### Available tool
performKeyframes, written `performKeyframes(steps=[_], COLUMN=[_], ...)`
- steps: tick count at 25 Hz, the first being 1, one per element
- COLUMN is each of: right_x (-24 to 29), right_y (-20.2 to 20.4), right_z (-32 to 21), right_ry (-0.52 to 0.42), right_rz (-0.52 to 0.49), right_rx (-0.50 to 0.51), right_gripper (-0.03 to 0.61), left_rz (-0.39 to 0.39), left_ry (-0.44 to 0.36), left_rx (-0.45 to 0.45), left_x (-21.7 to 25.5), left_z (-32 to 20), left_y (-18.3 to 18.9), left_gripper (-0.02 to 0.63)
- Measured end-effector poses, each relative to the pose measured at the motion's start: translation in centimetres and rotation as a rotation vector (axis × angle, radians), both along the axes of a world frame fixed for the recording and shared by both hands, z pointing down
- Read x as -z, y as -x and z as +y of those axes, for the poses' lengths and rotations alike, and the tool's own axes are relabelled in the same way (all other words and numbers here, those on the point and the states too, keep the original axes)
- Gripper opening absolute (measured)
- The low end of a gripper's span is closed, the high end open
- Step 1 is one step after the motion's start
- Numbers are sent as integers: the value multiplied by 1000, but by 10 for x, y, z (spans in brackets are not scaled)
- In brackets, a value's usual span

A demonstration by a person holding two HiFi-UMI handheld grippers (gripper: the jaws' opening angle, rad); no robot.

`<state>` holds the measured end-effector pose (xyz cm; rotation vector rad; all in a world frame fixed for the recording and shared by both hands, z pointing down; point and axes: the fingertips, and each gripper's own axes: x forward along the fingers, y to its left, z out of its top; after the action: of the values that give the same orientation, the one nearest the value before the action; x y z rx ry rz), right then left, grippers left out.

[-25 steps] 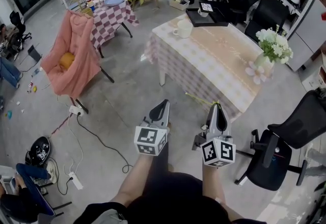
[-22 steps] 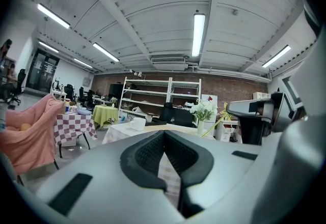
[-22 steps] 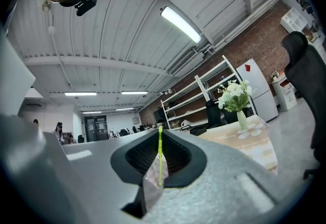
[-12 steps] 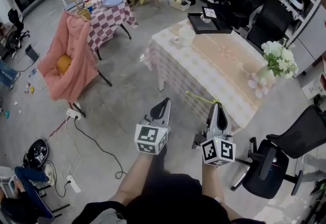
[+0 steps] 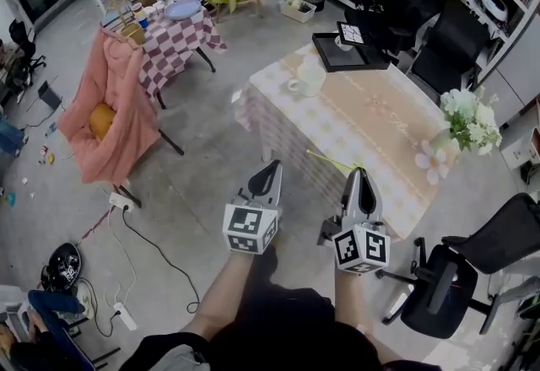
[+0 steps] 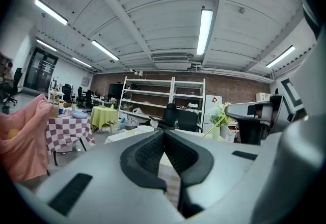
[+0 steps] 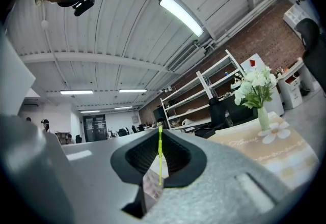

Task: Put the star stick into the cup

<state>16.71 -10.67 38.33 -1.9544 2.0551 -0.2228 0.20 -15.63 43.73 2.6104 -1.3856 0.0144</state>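
My right gripper (image 5: 358, 174) is shut on a thin yellow-green star stick (image 5: 332, 163), which pokes out to the left of its tip over the table's near edge. In the right gripper view the stick (image 7: 160, 159) runs up between the closed pads of the right gripper (image 7: 159, 134). My left gripper (image 5: 272, 169) hangs beside it over the floor, shut with nothing in it; the left gripper view shows the left gripper (image 6: 164, 134) with jaws met. The white cup (image 5: 309, 77) stands on the table's far left corner, well ahead of both grippers.
The table (image 5: 371, 129) has a beige checked cloth, a black tray (image 5: 346, 51) at the back and a vase of white flowers (image 5: 468, 118) at the right. A black office chair (image 5: 460, 272) stands right of me. A pink-draped chair (image 5: 118, 108) and floor cables (image 5: 160, 247) lie left.
The table and cup have drifted lower in the head view, so I have come closer to them. Both grippers keep the same pose and the stick stays held.
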Motion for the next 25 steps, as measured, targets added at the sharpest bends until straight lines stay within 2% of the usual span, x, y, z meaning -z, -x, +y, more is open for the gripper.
performKeyframes(steps=[15,25], right_x=[3,2], right_y=[8,6], right_z=[-93,-144], right_ry=[11,-9], right_rz=[0,5], right_rx=[-3,-25], right_gripper=[18,18], left_rz=[0,9], left_ry=[12,-20], left_rx=[-9,-45], left_x=[1,4], left_z=[-91,-150], left_y=[5,0], left_gripper=[11,11])
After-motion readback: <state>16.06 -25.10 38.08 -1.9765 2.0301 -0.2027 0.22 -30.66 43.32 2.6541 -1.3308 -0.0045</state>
